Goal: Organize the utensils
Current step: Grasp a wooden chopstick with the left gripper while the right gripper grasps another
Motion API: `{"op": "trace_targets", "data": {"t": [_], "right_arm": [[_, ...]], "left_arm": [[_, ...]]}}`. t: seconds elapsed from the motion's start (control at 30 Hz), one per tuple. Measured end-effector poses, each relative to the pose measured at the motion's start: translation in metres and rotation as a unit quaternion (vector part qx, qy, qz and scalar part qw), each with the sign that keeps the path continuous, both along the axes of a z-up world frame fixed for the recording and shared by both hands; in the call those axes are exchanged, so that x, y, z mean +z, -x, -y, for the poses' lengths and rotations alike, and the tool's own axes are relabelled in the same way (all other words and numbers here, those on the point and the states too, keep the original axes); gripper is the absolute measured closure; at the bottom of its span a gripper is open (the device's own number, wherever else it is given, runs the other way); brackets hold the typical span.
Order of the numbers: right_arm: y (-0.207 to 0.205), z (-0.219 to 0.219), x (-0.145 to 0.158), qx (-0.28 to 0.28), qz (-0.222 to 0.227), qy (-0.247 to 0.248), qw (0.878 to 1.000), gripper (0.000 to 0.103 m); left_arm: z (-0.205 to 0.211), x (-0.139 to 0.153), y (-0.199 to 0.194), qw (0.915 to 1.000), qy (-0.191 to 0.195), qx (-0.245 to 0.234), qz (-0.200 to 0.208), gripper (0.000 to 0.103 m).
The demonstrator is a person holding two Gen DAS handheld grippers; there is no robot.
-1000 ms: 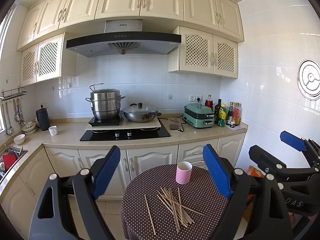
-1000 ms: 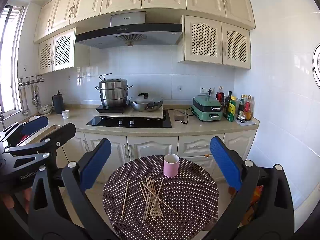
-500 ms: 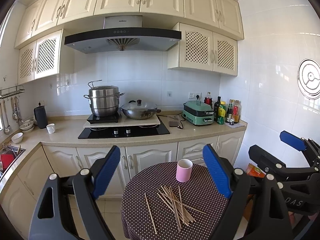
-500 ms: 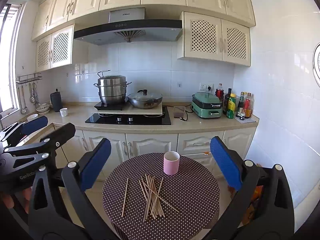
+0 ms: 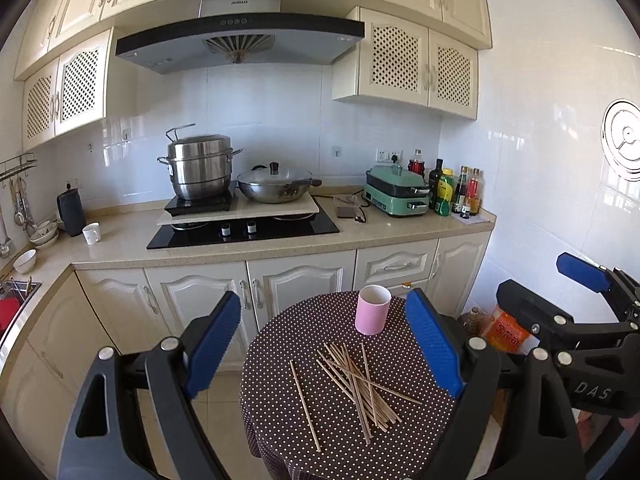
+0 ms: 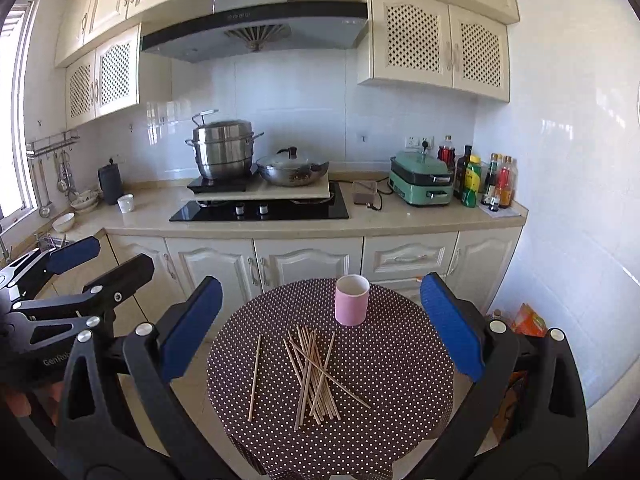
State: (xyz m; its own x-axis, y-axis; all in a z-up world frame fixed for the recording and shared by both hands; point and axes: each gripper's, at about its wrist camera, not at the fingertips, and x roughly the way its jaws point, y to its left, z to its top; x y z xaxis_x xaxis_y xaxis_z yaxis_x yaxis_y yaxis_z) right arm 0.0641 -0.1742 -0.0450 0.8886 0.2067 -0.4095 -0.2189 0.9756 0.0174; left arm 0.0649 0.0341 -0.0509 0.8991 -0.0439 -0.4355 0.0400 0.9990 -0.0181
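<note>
The left tongs (image 5: pixel 324 344) stand wide apart with nothing between their blue pads, held back from the pink cup (image 5: pixel 373 309) and above the near rim of the round tabletop (image 5: pixel 272 400). The right tongs (image 6: pixel 320 328) are spread just as wide and equally empty, on the other side of the same approach. Each pair shows at the edge of the other's view, so the two hang side by side, apparently poised so either can go in first.

The cup stands upright toward the far edge of the tabletop, mouth up, which suits it as the holder the sticks should end in. Nearer than the cup lies the loose heap of wooden chopsticks (image 6: pixel 314 372), most fanned and crossing one another. One single chopstick (image 6: pixel 255 376) lies apart from the heap, away from the cup on the left tongs' side, touching none of the others. That lone one looks the easiest first pick, since nothing overlaps it.

Nothing is in the cup as far as can be seen, so the sorting seems not yet begun.
</note>
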Motion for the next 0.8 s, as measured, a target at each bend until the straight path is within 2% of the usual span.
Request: {"op": "trace_targets", "data": {"t": [0.23, 0.4, 0.5, 0.6, 0.73, 0.77, 0.8], "right_arm": [[-0.062, -0.003, -0.042, 0.019, -0.077, 0.009, 0.997, 0.006], [-0.128, -0.006, -0.091, 0.051, -0.153, 0.015, 0.987, 0.006], [-0.176, -0.007, -0.124, 0.067, -0.208, 0.016, 0.976, 0.006], [-0.214, -0.004, -0.153, 0.075, -0.255, 0.016, 0.964, 0.008], [-0.258, 0.000, -0.199, 0.085, -0.334, 0.010, 0.939, 0.020], [-0.267, 0.001, -0.210, 0.086, -0.349, 0.013, 0.933, 0.022], [-0.274, -0.001, -0.221, 0.089, -0.360, 0.020, 0.928, 0.026]], "left_arm": [[-0.012, -0.049, -0.065, 0.9954, 0.015, 0.006, -0.095, 0.020], [-0.018, -0.113, -0.121, 0.9840, 0.015, 0.015, -0.177, 0.020], [-0.023, -0.154, -0.163, 0.9677, 0.018, 0.034, -0.249, 0.020], [-0.031, -0.194, -0.199, 0.9503, 0.048, 0.046, -0.304, 0.020], [-0.042, -0.240, -0.230, 0.9294, 0.070, 0.064, -0.357, 0.020], [-0.041, -0.250, -0.235, 0.9254, 0.069, 0.066, -0.367, 0.023], [-0.043, -0.261, -0.241, 0.9190, 0.068, 0.068, -0.382, 0.031]]}}
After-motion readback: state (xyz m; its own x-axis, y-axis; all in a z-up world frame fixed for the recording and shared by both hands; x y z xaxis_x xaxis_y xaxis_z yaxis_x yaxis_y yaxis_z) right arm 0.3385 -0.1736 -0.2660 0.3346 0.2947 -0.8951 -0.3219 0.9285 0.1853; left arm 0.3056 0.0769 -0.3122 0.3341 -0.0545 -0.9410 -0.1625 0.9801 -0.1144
